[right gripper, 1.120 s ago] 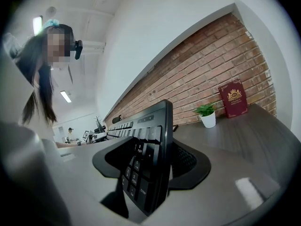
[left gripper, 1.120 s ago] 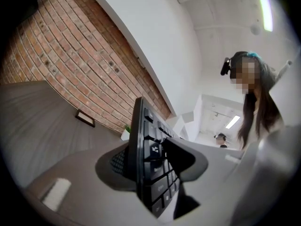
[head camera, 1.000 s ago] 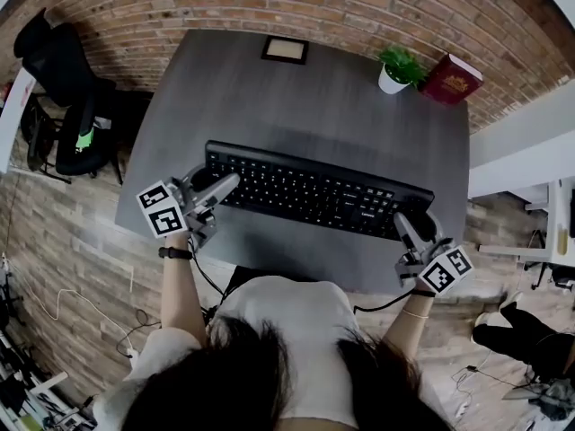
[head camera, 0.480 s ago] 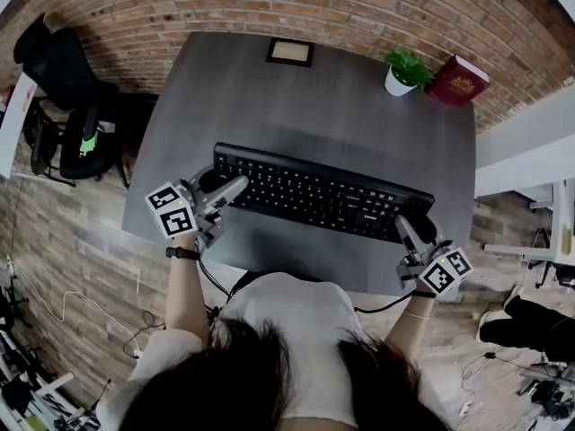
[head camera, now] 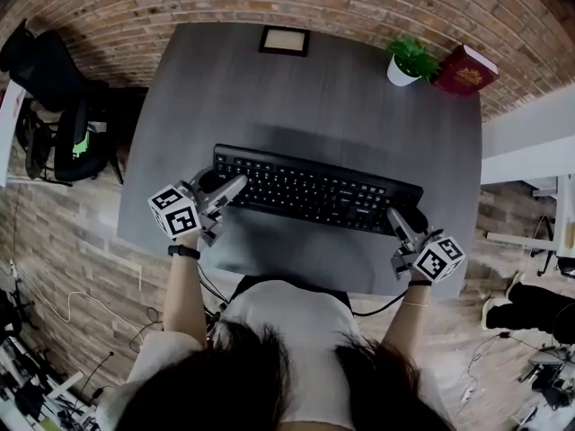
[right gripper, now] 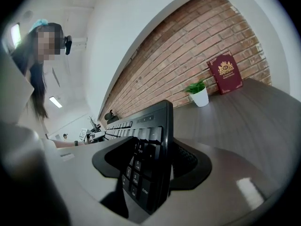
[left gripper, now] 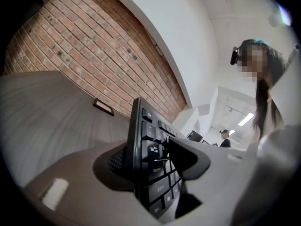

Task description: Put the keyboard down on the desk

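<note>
Keyboard (head camera: 314, 191): black, crosswise at the middle of the desk (head camera: 314, 88), between my grippers.
Left gripper (head camera: 229, 187): my jaws clamped on the keyboard's left end.
Right gripper (head camera: 402, 223): my jaws clamped on its right end.
Far edge: frame (head camera: 284, 40), potted plant (head camera: 409, 61), red book (head camera: 465, 70).

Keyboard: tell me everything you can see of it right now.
The keyboard is black, full-size and plastic by its look, with a number pad at its right end. It lies keys up, long side across the grey desk, slightly slanted, near the front edge. The left gripper is shut on its left end and the right gripper on its right end. A soft shadow on the desk suggests it hangs just above the surface, though contact cannot be ruled out.
</note>
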